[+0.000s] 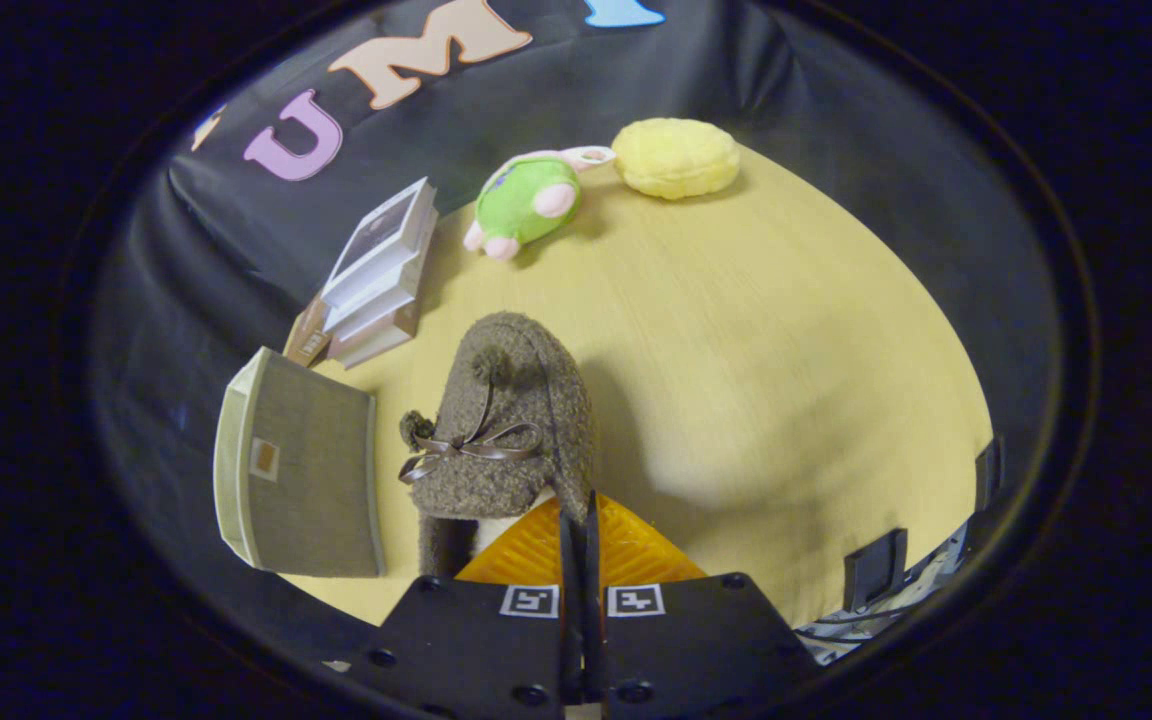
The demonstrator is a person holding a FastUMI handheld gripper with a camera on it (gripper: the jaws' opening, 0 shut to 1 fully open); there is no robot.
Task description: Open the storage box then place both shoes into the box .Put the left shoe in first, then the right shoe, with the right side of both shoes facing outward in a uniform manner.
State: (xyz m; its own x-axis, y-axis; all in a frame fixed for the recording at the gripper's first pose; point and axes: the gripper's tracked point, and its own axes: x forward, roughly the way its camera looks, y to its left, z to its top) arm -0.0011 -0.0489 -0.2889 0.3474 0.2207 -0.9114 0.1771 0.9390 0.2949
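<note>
The fingers [578, 525] are pressed close together, with only a thin edge at the shoe's heel caught between them, so the shoe [508, 430] is judged to be gripped by its back rim and carried hanging ahead of the fingers, toe pointing away. It is a fuzzy grey-brown slipper with a brown ribbon bow and pompoms (whether it is the left or the right shoe cannot be told). It is held above the bench [736, 330], just right of the storage box [301, 465], presumably so it can be swung across into it. Whether the box is open is hard to judge; only a grey panel and a pale rim are seen. Farther off, a stack of books [376, 275], a green plush toy [528, 200] and a yellow cushion [676, 157] are set.
</note>
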